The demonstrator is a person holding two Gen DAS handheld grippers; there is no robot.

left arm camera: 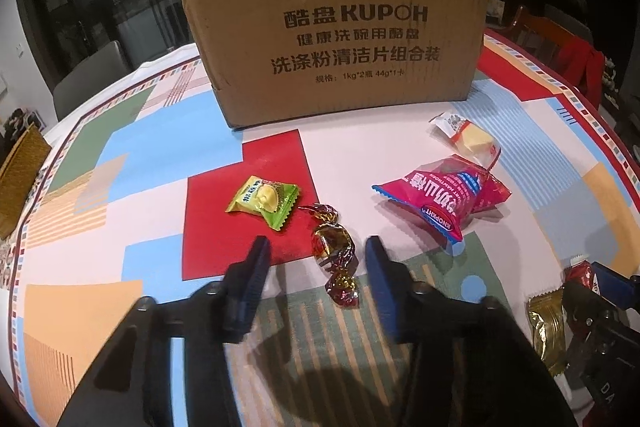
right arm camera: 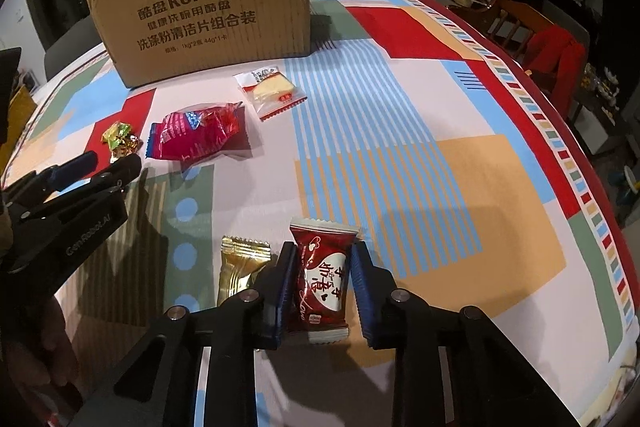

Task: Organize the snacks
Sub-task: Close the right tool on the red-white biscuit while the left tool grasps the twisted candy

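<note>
While six snacks lie loose on the patterned tablecloth (right arm camera: 400, 115), one cardboard box (left arm camera: 336, 27) stands at the top of both views, left of centre in the right wrist view.

In the left wrist view the left gripper (left arm camera: 316, 247) sits low in the centre with its jaws apart. One twisted foil candy (left arm camera: 334, 251) lies between them, and neither pad touches it. Just up and left of it is one green packet (left arm camera: 266, 202). To the right lies one pink bag (left arm camera: 444, 199), and above that, touching its upper edge, one clear packet with a yellow cake (left arm camera: 466, 137). At the lower right edge one gold packet (left arm camera: 546, 331) shows beside part of the other gripper.

In the right wrist view the right gripper (right arm camera: 322, 259) is at the bottom centre, its two blue pads closed in on the sides of one dark red packet (right arm camera: 322, 281) with a white heart. The left pad touches the wrapper; whether the right pad presses on it I cannot tell. The gold packet lies just left of the left finger. The pink bag, the cake packet and the foil candy sit in the upper left, below the box, with the left gripper reaching in from the left edge.

That makes six snacks, one box, two grippers.
</note>
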